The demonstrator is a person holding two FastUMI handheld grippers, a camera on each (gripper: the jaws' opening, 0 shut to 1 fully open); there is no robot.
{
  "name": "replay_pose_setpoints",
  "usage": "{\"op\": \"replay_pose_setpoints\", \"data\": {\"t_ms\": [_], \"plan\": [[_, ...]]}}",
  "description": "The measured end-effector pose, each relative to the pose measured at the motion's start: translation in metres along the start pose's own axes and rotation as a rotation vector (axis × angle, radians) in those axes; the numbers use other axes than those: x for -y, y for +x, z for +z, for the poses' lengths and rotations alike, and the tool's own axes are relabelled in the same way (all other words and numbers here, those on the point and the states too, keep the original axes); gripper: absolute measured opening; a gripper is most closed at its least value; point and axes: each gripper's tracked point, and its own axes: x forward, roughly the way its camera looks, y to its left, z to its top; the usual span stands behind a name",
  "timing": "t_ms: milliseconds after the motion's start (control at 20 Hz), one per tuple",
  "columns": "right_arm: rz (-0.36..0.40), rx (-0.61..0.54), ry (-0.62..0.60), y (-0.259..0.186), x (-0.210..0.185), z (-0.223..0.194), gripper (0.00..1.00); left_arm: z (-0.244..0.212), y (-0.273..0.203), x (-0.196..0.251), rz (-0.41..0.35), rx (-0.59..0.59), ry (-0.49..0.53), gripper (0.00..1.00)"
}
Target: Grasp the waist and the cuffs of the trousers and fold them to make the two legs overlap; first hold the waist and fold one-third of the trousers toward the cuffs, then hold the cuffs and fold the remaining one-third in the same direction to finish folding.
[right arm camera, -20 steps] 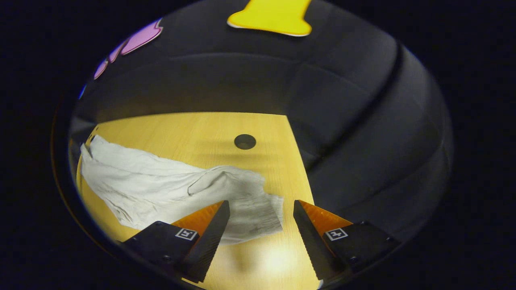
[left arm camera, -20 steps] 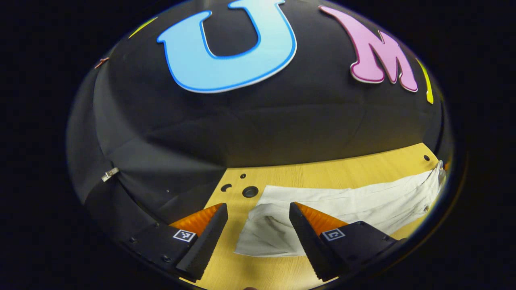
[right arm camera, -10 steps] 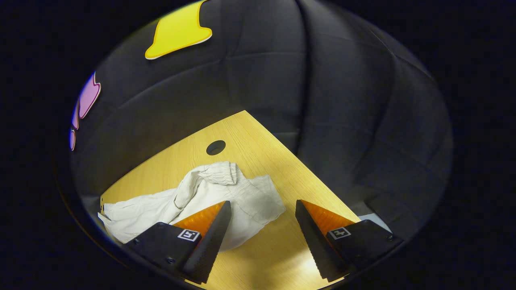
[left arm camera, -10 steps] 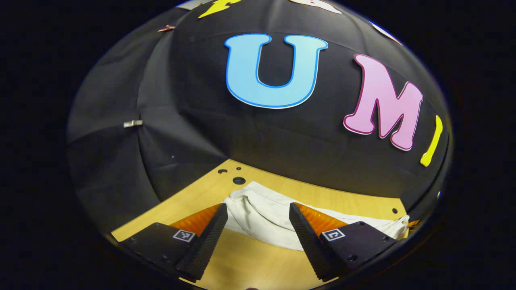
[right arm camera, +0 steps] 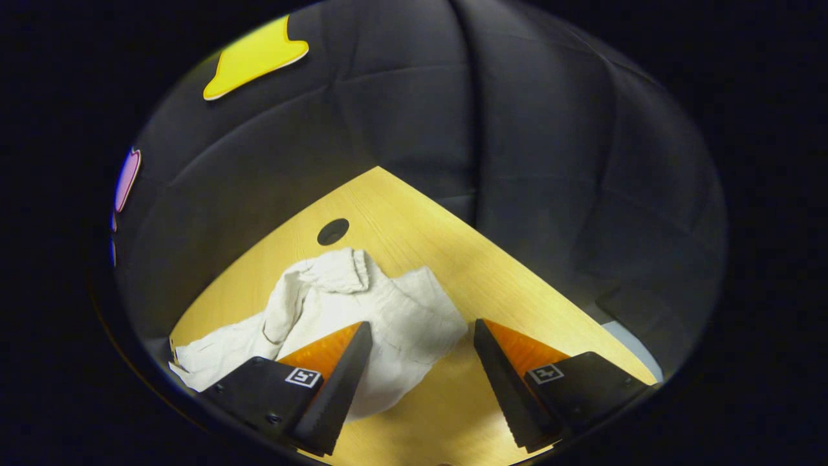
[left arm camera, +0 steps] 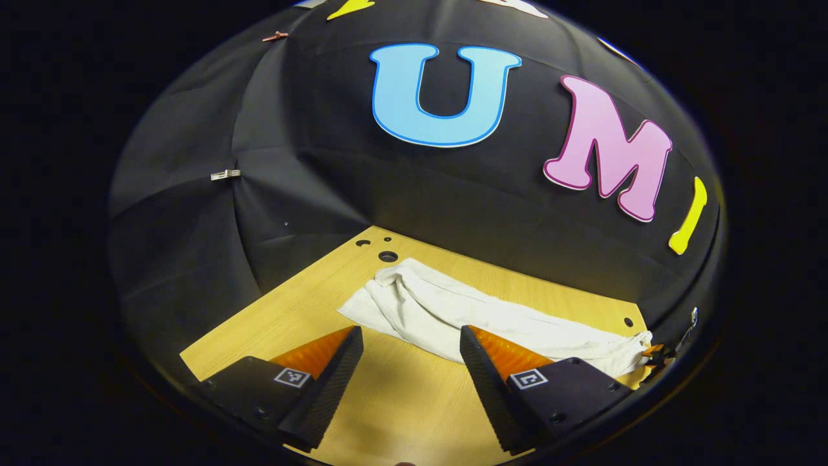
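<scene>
Both sets of jaws are held apart and empty. Just ahead of the right gripper (right arm camera: 414, 382) the waist end of the trousers (right arm camera: 362, 317) is seen; from the left gripper (left arm camera: 407, 382) the trousers (left arm camera: 466, 317) stretch lengthwise rightward across the table (left arm camera: 291, 317).

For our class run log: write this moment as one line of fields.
left gripper: open, above table | right gripper: open, near waist end | trousers: white, rumpled, unheld | fold: not begun
</scene>
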Motion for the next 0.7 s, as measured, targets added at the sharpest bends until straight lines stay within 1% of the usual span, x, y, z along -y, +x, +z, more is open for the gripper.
{"op": "replay_pose_setpoints", "data": {"t_ms": [100, 200, 250, 300, 350, 400, 450, 500, 550, 600, 650, 700], "plan": [[-0.017, 0.014, -0.046, -0.001, -0.004, -0.002, 0.99, -0.002, 0.002, 0.001, -0.004, -0.013, 0.023, 0.96], [-0.05, 0.015, -0.093, 0.003, -0.004, -0.005, 0.97, -0.004, 0.0, 0.002, -0.009, -0.013, 0.046, 0.96], [-0.065, 0.014, -0.103, -0.001, -0.005, -0.005, 0.82, -0.008, -0.004, 0.004, -0.015, -0.017, 0.055, 0.96], [-0.068, 0.01, -0.105, 0.002, -0.007, -0.006, 0.86, -0.011, -0.008, 0.005, -0.017, -0.02, 0.061, 0.96], [-0.05, -0.003, -0.095, 0.002, -0.013, -0.009, 0.81, -0.014, -0.009, 0.006, -0.013, -0.021, 0.061, 0.96], [-0.046, -0.008, -0.09, 0.001, -0.015, -0.01, 0.8, -0.019, -0.01, 0.009, -0.024, -0.033, 0.055, 0.96], [-0.033, -0.028, -0.08, 0.003, -0.019, -0.012, 0.57, -0.028, -0.012, 0.014, -0.042, -0.054, 0.053, 0.96], [-0.034, -0.028, -0.08, 0.003, -0.02, -0.012, 0.47, -0.034, -0.014, 0.015, -0.046, -0.066, 0.062, 0.96], [-0.012, -0.038, -0.082, 0.004, -0.023, -0.014, 0.41, -0.039, -0.016, 0.012, -0.042, -0.072, 0.075, 0.96], [-0.016, -0.038, -0.085, 0.001, -0.022, -0.013, 0.41, -0.043, -0.019, 0.01, -0.038, -0.075, 0.086, 0.96], [-0.006, -0.037, -0.09, 0.003, -0.024, -0.013, 0.27, -0.047, -0.021, 0.008, -0.034, -0.079, 0.091, 0.96], [0.007, -0.044, -0.09, 0.001, -0.027, -0.014, 0.22, -0.05, -0.024, 0.006, -0.029, -0.082, 0.092, 0.96]]}}
